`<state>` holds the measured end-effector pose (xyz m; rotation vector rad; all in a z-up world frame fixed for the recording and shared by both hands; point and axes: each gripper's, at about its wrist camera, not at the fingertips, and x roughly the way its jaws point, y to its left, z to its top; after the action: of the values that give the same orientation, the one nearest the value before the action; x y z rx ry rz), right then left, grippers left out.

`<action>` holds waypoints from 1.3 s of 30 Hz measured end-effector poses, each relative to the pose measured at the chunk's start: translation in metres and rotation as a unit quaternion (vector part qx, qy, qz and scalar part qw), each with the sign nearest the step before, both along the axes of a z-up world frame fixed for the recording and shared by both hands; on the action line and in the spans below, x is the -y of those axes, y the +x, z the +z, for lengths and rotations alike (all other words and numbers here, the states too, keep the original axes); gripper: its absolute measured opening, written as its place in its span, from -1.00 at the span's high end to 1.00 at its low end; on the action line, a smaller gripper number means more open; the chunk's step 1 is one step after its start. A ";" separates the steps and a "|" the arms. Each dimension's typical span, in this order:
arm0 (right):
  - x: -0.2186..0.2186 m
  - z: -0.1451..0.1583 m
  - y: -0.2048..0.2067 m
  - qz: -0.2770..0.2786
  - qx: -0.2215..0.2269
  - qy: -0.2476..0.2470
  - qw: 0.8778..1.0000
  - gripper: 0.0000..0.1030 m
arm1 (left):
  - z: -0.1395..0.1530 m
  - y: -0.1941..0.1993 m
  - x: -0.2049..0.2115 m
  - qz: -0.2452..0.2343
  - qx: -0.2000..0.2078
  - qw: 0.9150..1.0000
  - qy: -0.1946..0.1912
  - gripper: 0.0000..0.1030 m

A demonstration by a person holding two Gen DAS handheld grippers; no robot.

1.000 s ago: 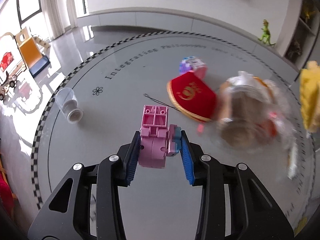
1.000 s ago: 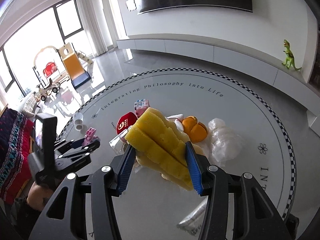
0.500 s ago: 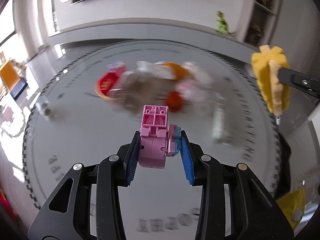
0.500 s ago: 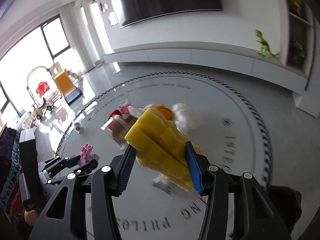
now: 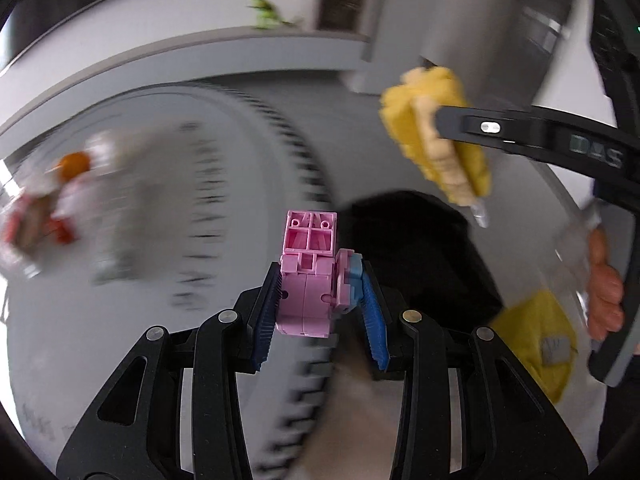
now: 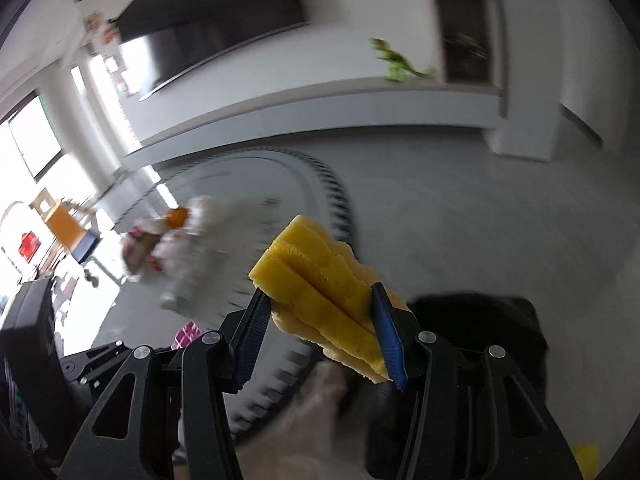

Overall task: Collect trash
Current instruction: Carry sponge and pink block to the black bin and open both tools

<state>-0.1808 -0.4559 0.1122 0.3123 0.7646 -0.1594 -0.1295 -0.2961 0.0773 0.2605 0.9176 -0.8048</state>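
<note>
Standing upright in left tongs (image 5: 318,300): pink toy (image 5: 310,280).

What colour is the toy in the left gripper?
Pink toy with a little blue, clearest in the left wrist view.

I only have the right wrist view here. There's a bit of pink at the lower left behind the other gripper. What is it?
Observer: A pink toy block, clamped in the left gripper.
Reviewer: Anything under it?
Observer: A dark, blurred bin-like shape just to its right.
Reviewer: And who holds my yellow sponge?
Observer: The left view shows a bare hand on the right gripper's handle, sponge clamped.
</note>
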 end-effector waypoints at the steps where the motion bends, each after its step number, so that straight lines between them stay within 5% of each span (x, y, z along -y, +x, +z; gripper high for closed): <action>1: 0.013 -0.007 -0.007 -0.014 -0.006 0.002 1.000 -0.02 | -0.004 -0.006 0.013 -0.015 -0.003 1.000 0.003 0.26; 7: 0.075 -0.050 -0.039 -0.091 -0.043 0.030 0.994 -0.02 | -0.037 -0.036 0.082 -0.092 -0.027 0.995 0.033 0.26; 10: 0.096 -0.069 -0.043 -0.106 -0.073 0.045 0.991 -0.17 | -0.057 -0.046 0.113 -0.130 -0.051 0.989 0.050 0.24; 13: 0.115 -0.079 -0.053 -0.143 -0.087 0.034 0.985 -0.32 | -0.070 -0.048 0.132 -0.126 -0.044 0.988 0.074 -0.87; 24: 0.115 -0.079 -0.069 -0.143 -0.078 0.030 0.986 -0.33 | -0.063 -0.048 0.111 -0.112 -0.039 0.992 0.051 -0.88; 39: 0.032 -0.044 -0.013 -0.044 -0.058 0.016 0.997 -0.33 | -0.035 -0.003 0.019 -0.014 -0.012 1.000 0.025 -0.88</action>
<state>-0.1938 -0.4878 0.0682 0.3689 0.8684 -0.2501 -0.1329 -0.3148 0.0423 0.3076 0.9597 -0.8134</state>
